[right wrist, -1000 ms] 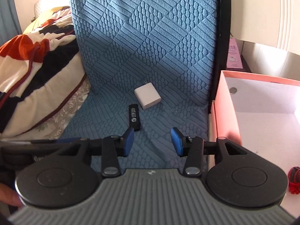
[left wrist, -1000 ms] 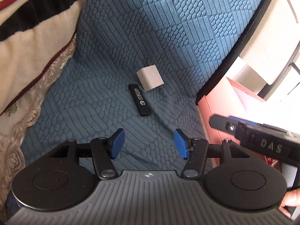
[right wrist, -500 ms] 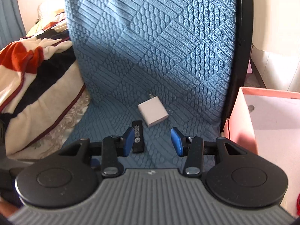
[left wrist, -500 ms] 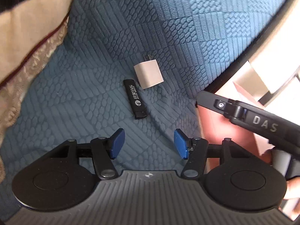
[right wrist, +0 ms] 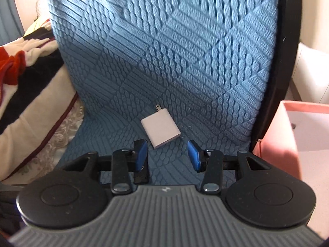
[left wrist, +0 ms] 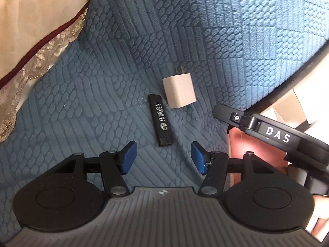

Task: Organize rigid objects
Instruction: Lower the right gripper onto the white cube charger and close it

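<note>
White charger [right wrist: 160, 130] just ahead of the right gripper [right wrist: 167, 156], black lighter [left wrist: 161, 120] ahead of the left gripper [left wrist: 162, 157] — both sets of fingers spread, grasping nothing, blue cover [left wrist: 216, 41] beneath.

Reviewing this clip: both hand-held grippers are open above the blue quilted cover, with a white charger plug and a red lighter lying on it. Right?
Not quite: the lighter is black, not red, as the left wrist view shows. The rest holds: the left hand-held gripper and right hand-held gripper are open above the blue quilted cover, beside the white charger plug.
</note>
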A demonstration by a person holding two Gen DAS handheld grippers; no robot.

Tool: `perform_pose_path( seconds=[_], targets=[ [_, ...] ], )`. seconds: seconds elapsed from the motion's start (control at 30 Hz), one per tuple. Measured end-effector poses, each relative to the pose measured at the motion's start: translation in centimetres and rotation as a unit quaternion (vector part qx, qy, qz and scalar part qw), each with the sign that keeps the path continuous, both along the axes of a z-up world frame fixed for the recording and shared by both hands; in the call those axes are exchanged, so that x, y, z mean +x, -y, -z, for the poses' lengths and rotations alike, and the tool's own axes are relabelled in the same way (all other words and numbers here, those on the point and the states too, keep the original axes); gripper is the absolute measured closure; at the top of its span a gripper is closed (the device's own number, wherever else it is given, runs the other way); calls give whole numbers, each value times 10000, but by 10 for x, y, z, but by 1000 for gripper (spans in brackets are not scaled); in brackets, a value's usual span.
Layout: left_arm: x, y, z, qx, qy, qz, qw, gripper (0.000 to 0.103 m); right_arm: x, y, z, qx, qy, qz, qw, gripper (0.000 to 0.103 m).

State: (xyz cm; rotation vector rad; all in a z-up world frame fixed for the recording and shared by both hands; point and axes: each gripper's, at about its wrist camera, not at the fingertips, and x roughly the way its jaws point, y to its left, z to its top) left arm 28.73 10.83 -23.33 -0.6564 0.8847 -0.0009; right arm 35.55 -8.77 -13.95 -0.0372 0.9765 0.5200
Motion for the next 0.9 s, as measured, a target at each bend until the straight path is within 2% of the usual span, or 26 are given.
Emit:
perform_pose_path(
  seconds=[0.23, 0.33, 0.37, 0.43, 0.53, 0.63, 0.83, 0.9],
  targets=[
    [10, -1, 5, -18, -56, -17, 10000, 40, 20, -13, 20, -143, -91, -198, 9997, 56],
    [15, 0, 8, 49, -114, -67, 9999, 40, 28, -22, 32, -463, 22, -200, 9987, 42],
    [17, 0, 9, 64, -135, -91, 9998, 40, 32, -24, 37, -549, -3, -144, 9984, 40],
    [22, 0, 13, 72, -190, -142, 9997, 40, 40, -26, 45, -531, -141, -60, 9985, 40],
    [25, 1, 14, 94, -182, -152, 9997, 40, 47, -31, 54, -399, -145, -91, 9991, 28],
    [29, 4, 15, 158, -152, -114, 9997, 41, 50, -39, 58, -283, -205, -313, 9989, 27],
    [39, 7, 16, 133, -156, -55, 9998, 44, 50, -58, 72, -375, -458, -801, 9950, 29],
    [41, 8, 17, 88, -173, -17, 9998, 53, 47, -59, 73, -307, -454, -812, 9952, 32]
  ],
)
